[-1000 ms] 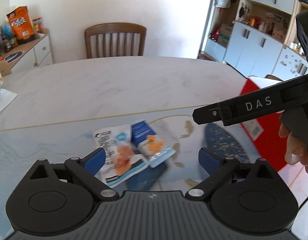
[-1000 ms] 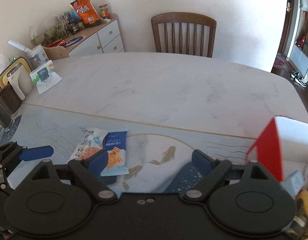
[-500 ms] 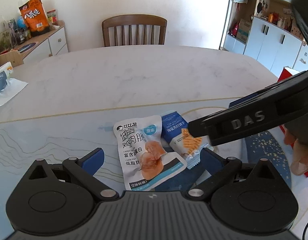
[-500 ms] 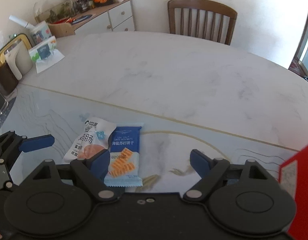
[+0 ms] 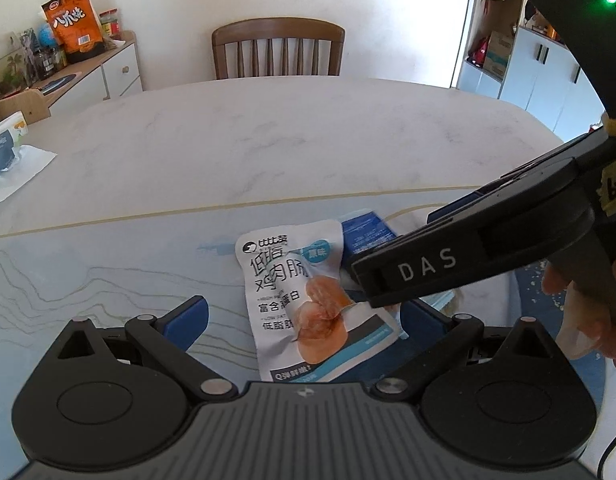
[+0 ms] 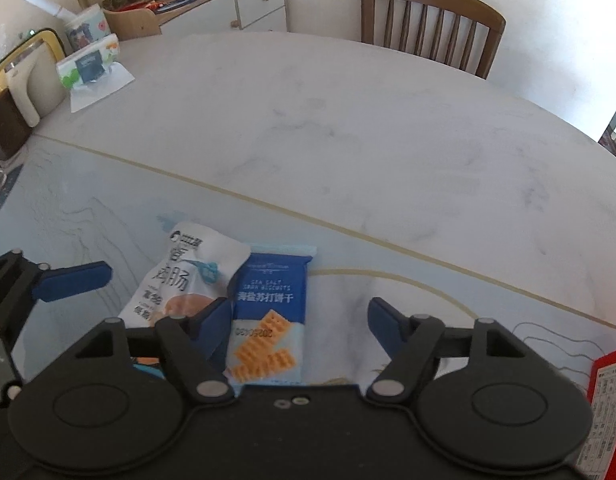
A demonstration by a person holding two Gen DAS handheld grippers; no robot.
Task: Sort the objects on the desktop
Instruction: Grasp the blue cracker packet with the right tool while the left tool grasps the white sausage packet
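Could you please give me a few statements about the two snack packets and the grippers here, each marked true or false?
1. The white packet lies beside the blue biscuit packet on the table. True.
2. The right gripper has lifted the blue biscuit packet clear of the table. False: the packet lies flat between its closing jaws, not pressed.
3. The left gripper is clamped shut on the white packet. False: its jaws stand wide, the packet loose between them.
4. A wooden chair stands at the far side of the table. True.
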